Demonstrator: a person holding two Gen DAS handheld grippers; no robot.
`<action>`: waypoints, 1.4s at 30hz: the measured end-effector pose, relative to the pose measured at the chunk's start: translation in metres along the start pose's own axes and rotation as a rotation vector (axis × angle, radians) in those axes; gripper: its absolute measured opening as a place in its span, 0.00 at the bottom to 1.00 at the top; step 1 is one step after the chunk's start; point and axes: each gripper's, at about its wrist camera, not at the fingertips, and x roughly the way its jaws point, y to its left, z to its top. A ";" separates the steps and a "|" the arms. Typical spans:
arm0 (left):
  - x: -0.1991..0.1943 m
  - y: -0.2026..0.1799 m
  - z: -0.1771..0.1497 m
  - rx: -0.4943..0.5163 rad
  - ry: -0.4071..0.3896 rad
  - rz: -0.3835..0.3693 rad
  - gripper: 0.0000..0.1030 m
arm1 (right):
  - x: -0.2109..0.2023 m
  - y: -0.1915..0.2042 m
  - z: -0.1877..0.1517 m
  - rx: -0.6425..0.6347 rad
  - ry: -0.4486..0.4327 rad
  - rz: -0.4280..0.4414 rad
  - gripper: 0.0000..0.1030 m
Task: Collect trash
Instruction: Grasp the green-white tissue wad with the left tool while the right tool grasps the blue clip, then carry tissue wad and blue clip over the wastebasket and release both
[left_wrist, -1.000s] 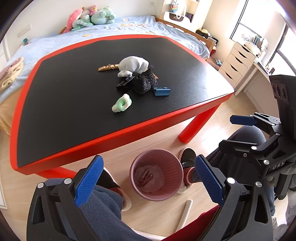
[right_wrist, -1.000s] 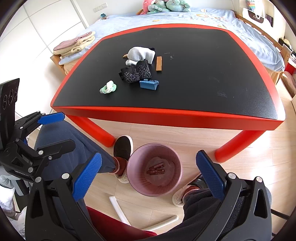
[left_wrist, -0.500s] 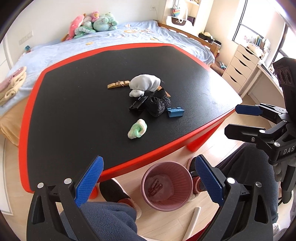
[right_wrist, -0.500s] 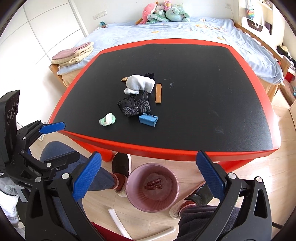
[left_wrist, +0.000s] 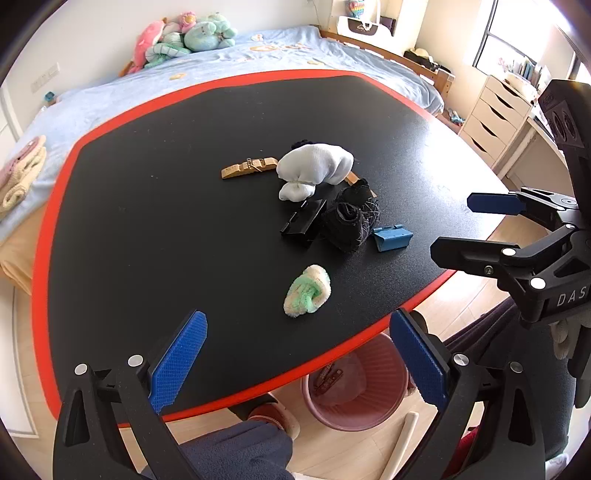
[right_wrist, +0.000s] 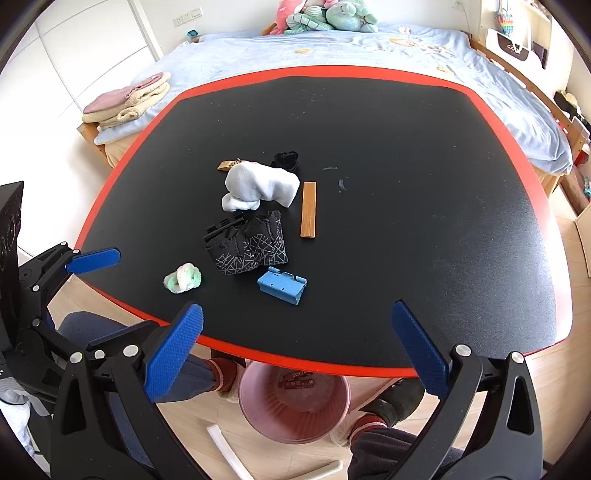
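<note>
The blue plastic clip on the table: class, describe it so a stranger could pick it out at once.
Start at the black table with its red rim and find the small pile of things near its middle. The blue plastic clip lies at the pile's near edge, beside the black patterned sock. It is the only blue, hard, boxy piece there.

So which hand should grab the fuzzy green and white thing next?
Probably the left. The fuzzy ball lies just ahead of the open left gripper, nearly centred between its jaws. From the right gripper, also open, it sits off to the left side.
</note>
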 end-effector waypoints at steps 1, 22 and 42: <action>0.002 0.001 0.001 -0.001 0.003 0.001 0.93 | 0.004 0.000 0.001 0.000 0.007 -0.001 0.97; 0.030 0.012 0.005 0.003 0.010 0.049 0.92 | 0.045 0.000 0.012 -0.014 0.040 -0.039 0.83; 0.021 0.017 0.011 -0.022 -0.013 0.043 0.18 | 0.030 -0.003 0.006 -0.048 0.012 -0.065 0.33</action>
